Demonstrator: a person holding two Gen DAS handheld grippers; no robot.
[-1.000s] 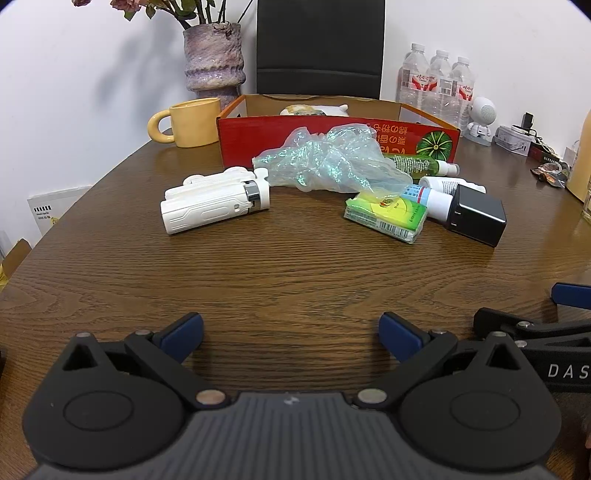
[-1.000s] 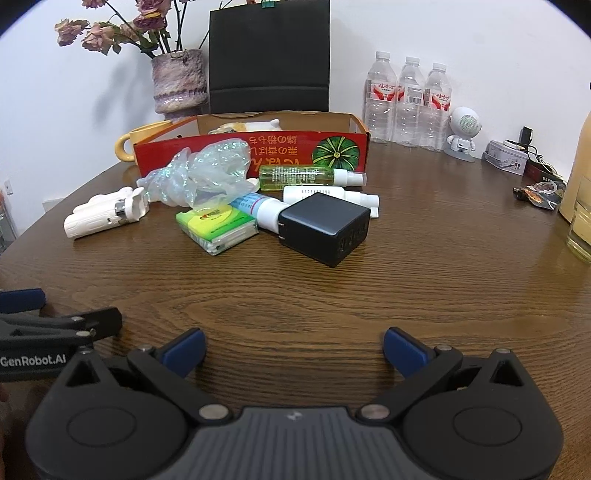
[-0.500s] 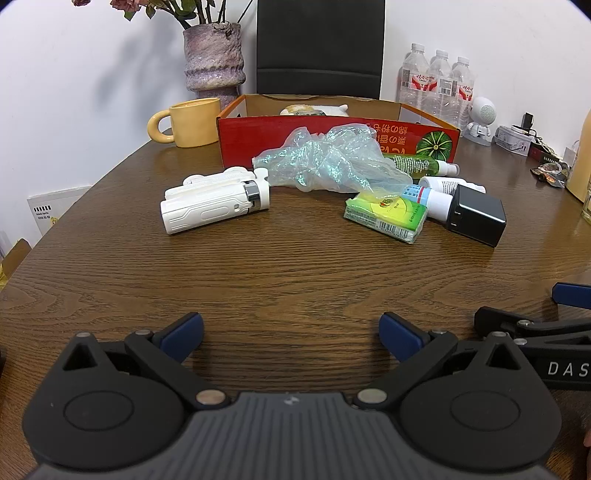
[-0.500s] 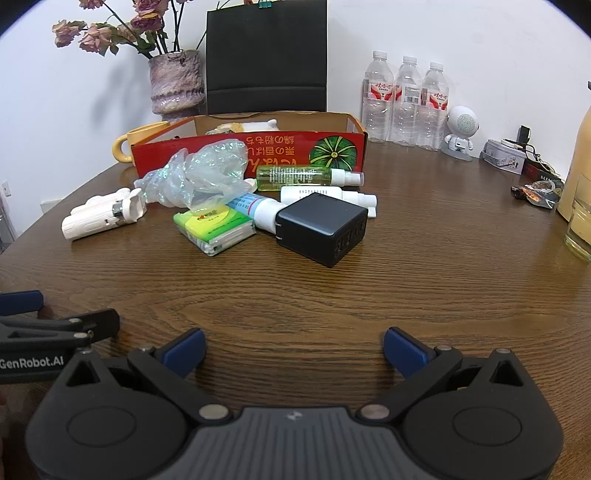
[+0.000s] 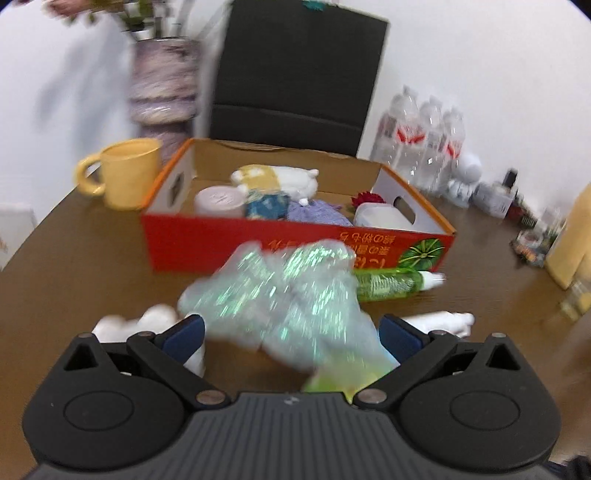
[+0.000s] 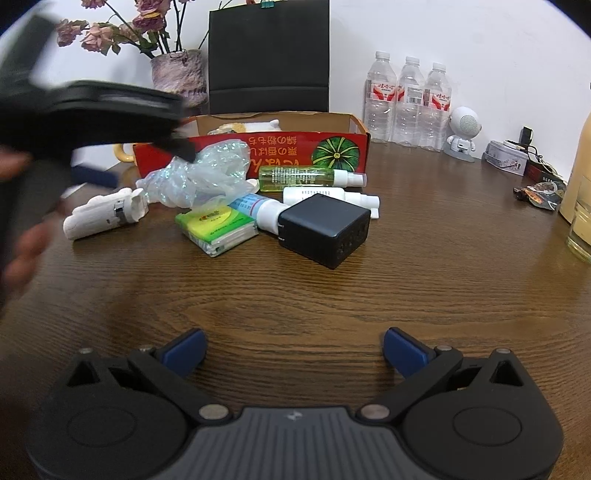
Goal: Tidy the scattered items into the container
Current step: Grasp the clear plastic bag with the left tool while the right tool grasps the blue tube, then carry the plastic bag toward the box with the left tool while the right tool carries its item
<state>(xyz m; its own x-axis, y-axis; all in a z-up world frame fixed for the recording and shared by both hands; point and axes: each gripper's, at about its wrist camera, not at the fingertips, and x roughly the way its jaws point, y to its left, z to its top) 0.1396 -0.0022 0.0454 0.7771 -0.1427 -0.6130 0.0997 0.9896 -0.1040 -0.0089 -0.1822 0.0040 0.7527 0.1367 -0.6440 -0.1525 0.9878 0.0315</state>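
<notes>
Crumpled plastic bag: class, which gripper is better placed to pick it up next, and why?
Left. The left gripper is right at the crumpled plastic bag, jaws closing around it; the right gripper sits far back, open over bare table.

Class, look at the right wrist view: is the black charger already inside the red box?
No, the charger lies on the table in front of the red box, beside the tissue pack.

A plain white wall is seen behind a dark brown wood-grain table, which is evenly lit. A black high-backed chair is set at the table's far edge, against the wall.
</notes>
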